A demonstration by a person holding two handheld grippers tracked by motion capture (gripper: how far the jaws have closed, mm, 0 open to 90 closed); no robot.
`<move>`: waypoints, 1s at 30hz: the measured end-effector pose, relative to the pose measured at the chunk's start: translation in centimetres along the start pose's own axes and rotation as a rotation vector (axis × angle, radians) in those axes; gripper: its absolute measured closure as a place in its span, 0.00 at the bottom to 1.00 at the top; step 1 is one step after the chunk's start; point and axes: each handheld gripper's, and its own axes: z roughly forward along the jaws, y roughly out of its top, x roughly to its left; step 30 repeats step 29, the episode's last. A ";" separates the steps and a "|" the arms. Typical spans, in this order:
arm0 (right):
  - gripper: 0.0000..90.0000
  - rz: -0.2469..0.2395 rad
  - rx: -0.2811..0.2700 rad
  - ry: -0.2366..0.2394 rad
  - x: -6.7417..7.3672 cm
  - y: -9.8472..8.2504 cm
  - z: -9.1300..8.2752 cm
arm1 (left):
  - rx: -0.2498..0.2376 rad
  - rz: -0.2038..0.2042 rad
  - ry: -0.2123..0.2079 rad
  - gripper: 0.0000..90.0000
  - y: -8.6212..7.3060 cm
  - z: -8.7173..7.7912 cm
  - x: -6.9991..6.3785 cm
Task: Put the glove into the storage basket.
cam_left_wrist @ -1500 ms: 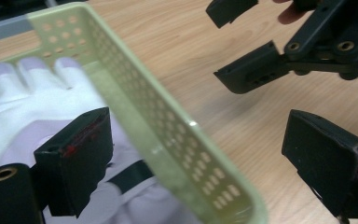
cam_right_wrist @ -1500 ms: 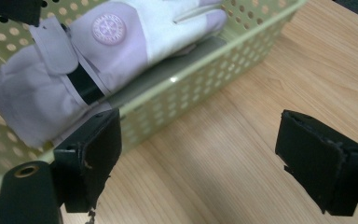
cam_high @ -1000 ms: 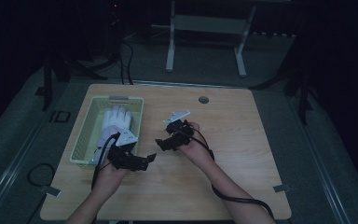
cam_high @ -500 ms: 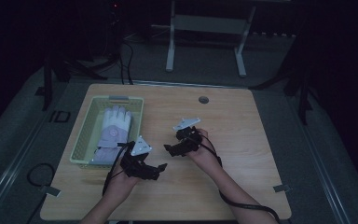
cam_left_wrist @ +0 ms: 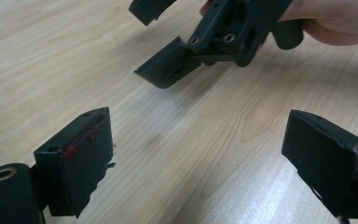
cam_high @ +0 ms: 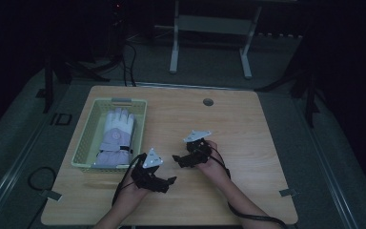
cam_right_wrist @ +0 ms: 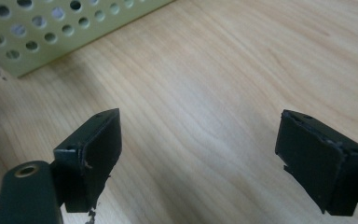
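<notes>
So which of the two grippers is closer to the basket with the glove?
The left gripper, near the basket's front corner; the right gripper sits farther toward the table's middle.

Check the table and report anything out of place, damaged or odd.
Little stands out. The glove lies flat inside the basket, nothing spilled on the table. Both grippers, left and right, are open and hold nothing; their pads look chipped at the edges.

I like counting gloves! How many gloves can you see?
1. A white and lilac fabric glove lies flat inside the pale green plastic basket at the table's left side. Another might hide underneath it; I cannot tell.
</notes>
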 end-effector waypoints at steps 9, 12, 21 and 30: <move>0.16 0.006 -0.035 0.009 -0.2 -1.5 0.2 | -0.001 -0.012 -0.007 0.10 -1.2 1.3 -0.3; 0.16 0.010 -0.041 0.007 -0.3 -1.8 0.3 | 0.006 -0.010 -0.009 0.10 -1.6 1.7 -0.5; 0.16 0.033 -0.052 -0.002 -0.6 -2.8 0.4 | -0.006 -0.038 0.004 0.10 -2.4 2.4 -0.5; 0.16 0.021 -0.060 -0.015 -0.8 -3.1 0.3 | -0.054 -0.072 0.012 0.10 -2.6 2.2 -0.3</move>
